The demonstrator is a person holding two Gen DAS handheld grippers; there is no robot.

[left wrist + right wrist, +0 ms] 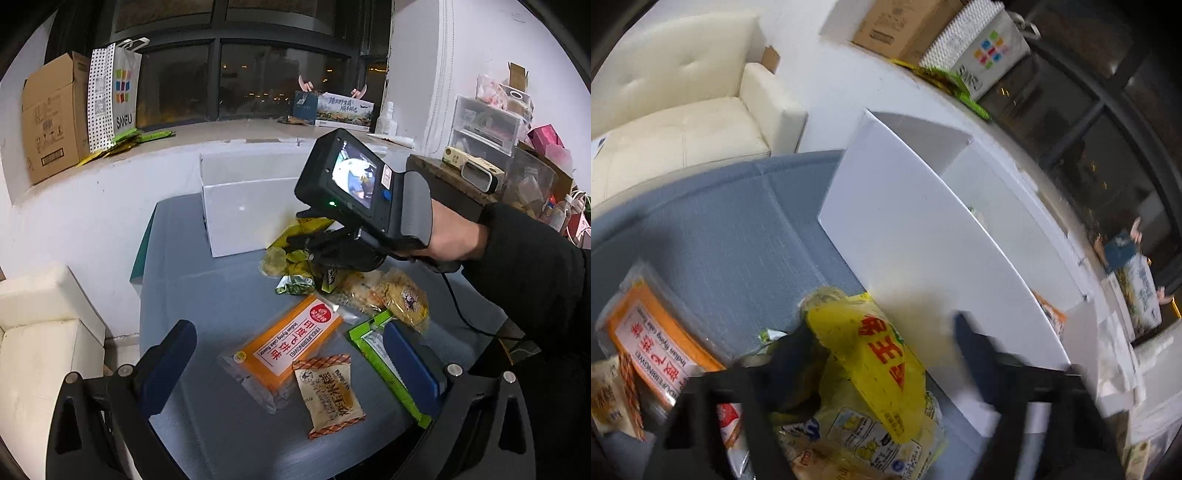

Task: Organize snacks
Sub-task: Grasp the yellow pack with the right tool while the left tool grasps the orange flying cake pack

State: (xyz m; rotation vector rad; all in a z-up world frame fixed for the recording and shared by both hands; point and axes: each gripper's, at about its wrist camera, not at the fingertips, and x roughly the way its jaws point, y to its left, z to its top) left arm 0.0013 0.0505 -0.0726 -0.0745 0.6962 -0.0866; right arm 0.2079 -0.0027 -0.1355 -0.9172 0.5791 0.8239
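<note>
Snack packets lie in a pile on the grey-blue table (207,295). An orange packet (291,343) and a beige packet (328,395) lie between the spread fingers of my left gripper (291,354), which is open and empty above them. A green packet (388,365) lies by its right finger. My right gripper (314,254) (882,350) is open over the pile, its fingers spread around a yellow packet (875,354) without closing on it. A white open box (243,199) (916,236) stands just behind the pile.
A cream sofa (44,332) stands left of the table. The window sill (221,133) holds a cardboard box (55,114) and a paper bag (114,92). A cluttered shelf (491,147) stands at the right.
</note>
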